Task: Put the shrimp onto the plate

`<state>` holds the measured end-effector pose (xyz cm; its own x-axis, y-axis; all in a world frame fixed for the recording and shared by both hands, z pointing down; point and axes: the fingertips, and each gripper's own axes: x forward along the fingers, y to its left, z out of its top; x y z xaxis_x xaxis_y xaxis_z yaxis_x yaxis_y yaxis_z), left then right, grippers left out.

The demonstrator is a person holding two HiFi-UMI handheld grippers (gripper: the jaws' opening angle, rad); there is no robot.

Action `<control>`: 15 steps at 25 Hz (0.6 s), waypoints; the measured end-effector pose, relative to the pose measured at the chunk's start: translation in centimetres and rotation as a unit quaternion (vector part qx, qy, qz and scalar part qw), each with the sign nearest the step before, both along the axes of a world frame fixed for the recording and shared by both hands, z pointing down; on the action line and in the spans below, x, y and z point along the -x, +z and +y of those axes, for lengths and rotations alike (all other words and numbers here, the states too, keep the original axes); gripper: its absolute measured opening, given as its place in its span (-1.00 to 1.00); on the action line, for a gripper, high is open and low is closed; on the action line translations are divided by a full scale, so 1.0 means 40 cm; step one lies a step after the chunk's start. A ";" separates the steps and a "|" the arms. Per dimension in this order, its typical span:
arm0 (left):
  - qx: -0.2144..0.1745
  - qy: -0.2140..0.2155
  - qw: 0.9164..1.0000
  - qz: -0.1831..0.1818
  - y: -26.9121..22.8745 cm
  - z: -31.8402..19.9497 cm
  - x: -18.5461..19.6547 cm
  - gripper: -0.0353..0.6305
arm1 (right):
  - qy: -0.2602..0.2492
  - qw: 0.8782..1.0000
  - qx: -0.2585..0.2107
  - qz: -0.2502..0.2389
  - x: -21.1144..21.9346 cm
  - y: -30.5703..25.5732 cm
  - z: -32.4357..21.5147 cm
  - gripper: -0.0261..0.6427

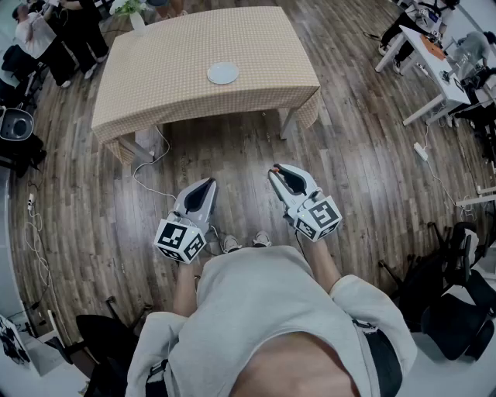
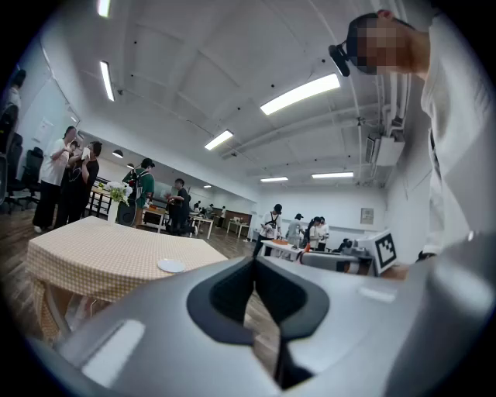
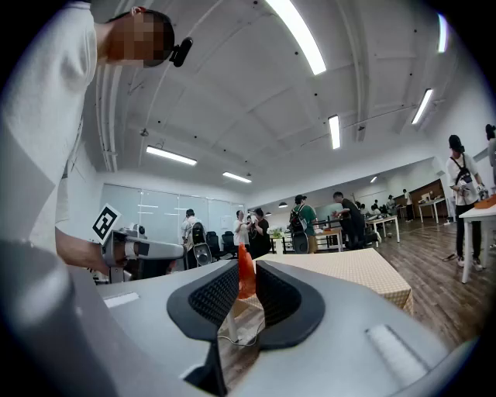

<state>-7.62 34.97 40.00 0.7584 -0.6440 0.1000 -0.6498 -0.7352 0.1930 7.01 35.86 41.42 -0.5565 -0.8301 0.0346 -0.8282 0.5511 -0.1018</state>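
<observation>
Gripping the shrimp (image 3: 246, 273) near its tips, your right gripper (image 1: 277, 172) has its jaws closed on the orange piece, which stands upright between the two dark ribbed pads (image 3: 213, 295). The shrimp is off the table, carried in front of your body above the wooden floor (image 1: 349, 170).

Your left gripper (image 1: 208, 186) is held beside the right one and apart from it. Its jaws are pressed together with nothing between them.

The plate (image 1: 223, 74) is white and round and rests near the middle of the table (image 1: 163, 70). The table carries a beige checked cloth and stands well ahead of both grippers; neither gripper is over it.

A vase with flowers (image 1: 136, 14) stands at the table's far left corner. A cable (image 1: 147, 174) trails across the floor by the near left table leg. Several people stand at the edges of the room, and white desks (image 1: 430, 58) are at the far right.
</observation>
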 end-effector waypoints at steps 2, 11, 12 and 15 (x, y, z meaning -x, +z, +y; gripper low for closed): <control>0.000 0.001 1.000 0.001 -0.002 0.004 -0.010 -0.86 | -0.002 1.000 0.002 -0.002 -0.007 0.001 0.001 -0.72; -0.002 -0.001 1.000 -0.023 0.013 0.019 -0.045 -0.86 | -0.018 1.000 0.005 -0.007 -0.028 0.010 0.014 -0.72; -0.002 -0.001 1.000 -0.024 0.015 0.022 -0.051 -0.86 | -0.020 1.000 0.004 -0.010 -0.031 0.007 0.017 -0.72; 0.001 -0.005 1.000 -0.019 0.017 0.027 -0.066 -0.86 | -0.023 1.000 0.002 -0.015 -0.045 0.007 0.021 -0.72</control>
<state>-4.99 36.05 40.68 0.7481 -0.6506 0.1304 -0.6634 -0.7288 0.1698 8.81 36.71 41.70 -0.5950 -0.8035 0.0210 -0.7986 0.5880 -0.1282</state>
